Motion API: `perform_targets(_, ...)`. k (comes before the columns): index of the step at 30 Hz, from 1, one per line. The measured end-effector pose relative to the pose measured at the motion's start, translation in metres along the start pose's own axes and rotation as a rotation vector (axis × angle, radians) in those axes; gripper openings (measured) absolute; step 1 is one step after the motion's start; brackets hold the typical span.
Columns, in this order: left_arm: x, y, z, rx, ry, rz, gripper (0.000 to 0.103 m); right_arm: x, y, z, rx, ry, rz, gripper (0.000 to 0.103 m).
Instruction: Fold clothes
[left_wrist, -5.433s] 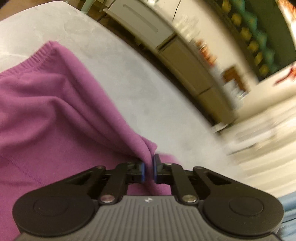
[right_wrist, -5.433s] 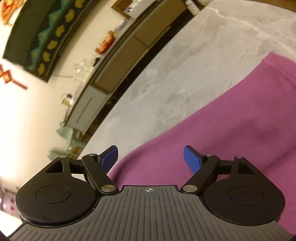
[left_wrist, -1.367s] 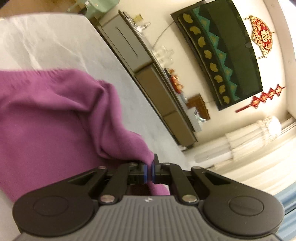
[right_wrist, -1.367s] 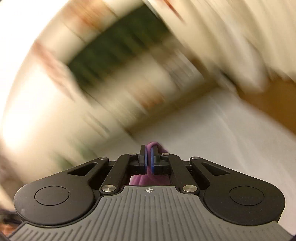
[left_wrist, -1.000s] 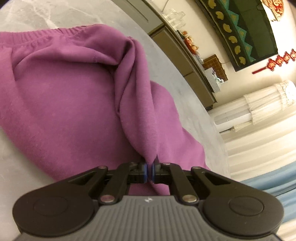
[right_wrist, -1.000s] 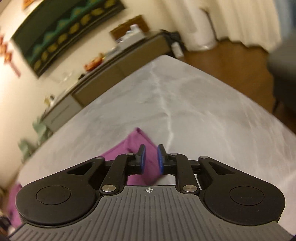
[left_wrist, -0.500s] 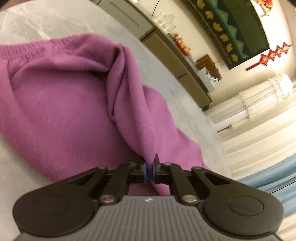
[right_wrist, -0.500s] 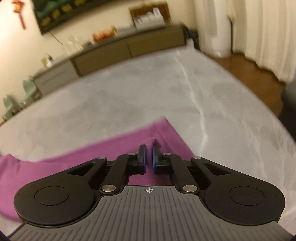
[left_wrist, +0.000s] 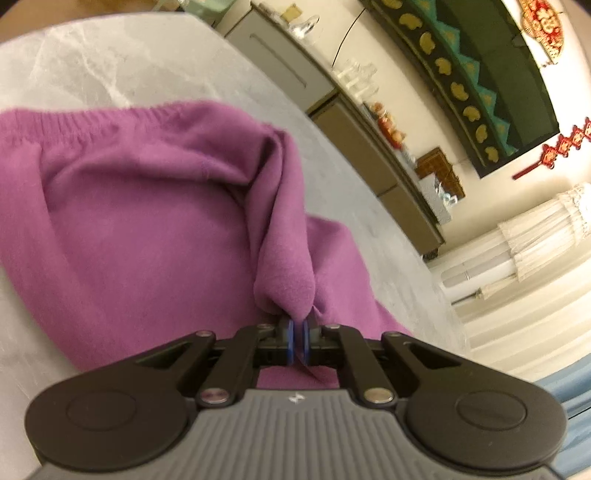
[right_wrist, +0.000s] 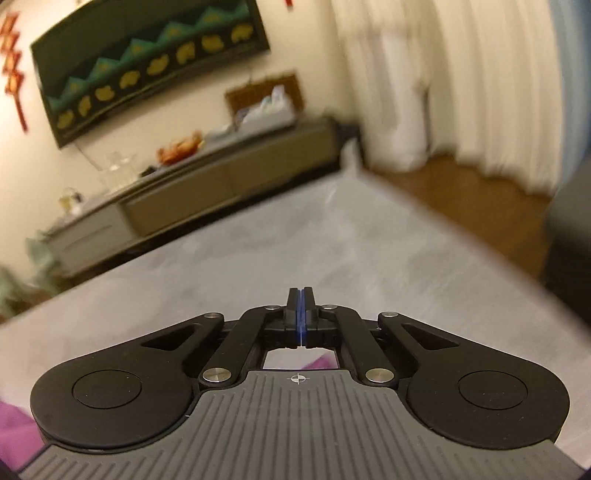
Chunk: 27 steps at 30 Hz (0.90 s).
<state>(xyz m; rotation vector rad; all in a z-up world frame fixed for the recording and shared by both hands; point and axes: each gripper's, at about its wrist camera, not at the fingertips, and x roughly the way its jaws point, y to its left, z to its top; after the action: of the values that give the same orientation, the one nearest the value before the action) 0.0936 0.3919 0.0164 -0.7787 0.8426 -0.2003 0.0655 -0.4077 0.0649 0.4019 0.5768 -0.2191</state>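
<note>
— What do you have on the left side?

— My left gripper is clamped on a pinch of the purple sweater, the blue pads pressed together with cloth between them. From that pinch a ridge of fabric rises and runs away toward the far ribbed hem. The rest of the garment lies spread on the grey marble table, mostly to the left of the gripper, with a lower layer showing out to the right.

— Room around it?

— Bare tabletop beyond the hem on the far side, a strip of it at the near left, and a band along the right before the table's edge. Past that edge stands a long low sideboard against the wall, well apart from the cloth.

— And the right?

— My right gripper has its jaws fully together, pad on pad, and I see no fabric between the tips. It points across open tabletop toward the far right corner of the table. That frame is blurred. A bit of purple shows under the gripper body and at the near left corner.

— Any containers?

— On the sideboard I make out clear glassware and a brown box with pale items in it; I cannot tell what they are.
</note>
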Motion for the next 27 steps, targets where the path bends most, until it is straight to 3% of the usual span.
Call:
perform_targets(1,0.001,-0.001,0.0,0.005,0.002,0.001,0.005,0.001,0.0,-0.001,-0.006,0.024,0.011,0.012)
perform_targets(3,0.002,-0.004,0.001,0.015,0.005,0.004,0.005,-0.011,-0.006,-0.005,-0.027,0.042,0.026,0.045)
perform_targets(4,0.003,-0.005,0.001,0.019,0.007,0.006,0.005,-0.02,-0.013,-0.007,-0.018,0.057,0.025,0.071)
perform_targets(5,0.003,-0.006,0.001,0.024,0.008,0.007,0.005,-0.028,-0.023,-0.012,0.007,0.083,0.021,0.074)
perform_targets(8,0.005,-0.01,0.002,0.039,0.013,0.012,0.005,-0.049,-0.054,-0.03,0.104,0.167,0.032,0.073)
perform_targets(12,0.01,-0.019,-0.001,0.06,0.022,0.003,0.005,-0.069,-0.084,-0.055,0.3,0.226,0.141,0.072)
perform_targets(15,0.012,-0.025,-0.003,0.071,0.023,0.001,0.005,-0.06,-0.082,-0.07,0.378,0.294,0.203,0.072)
perform_targets(18,0.013,-0.027,-0.005,0.069,0.021,0.007,0.005,-0.04,-0.072,-0.076,0.379,0.333,0.188,0.069)
perform_targets(21,0.011,-0.024,-0.005,0.063,0.019,0.016,0.005,-0.028,-0.063,-0.078,0.363,0.343,0.168,0.053)
perform_targets(23,0.01,-0.021,-0.005,0.059,0.017,0.023,0.005,-0.028,-0.057,-0.078,0.327,0.329,0.135,0.016)
perform_targets(27,0.006,-0.019,-0.006,0.07,0.014,0.02,0.005,-0.038,-0.042,-0.071,0.251,0.26,0.113,0.007)
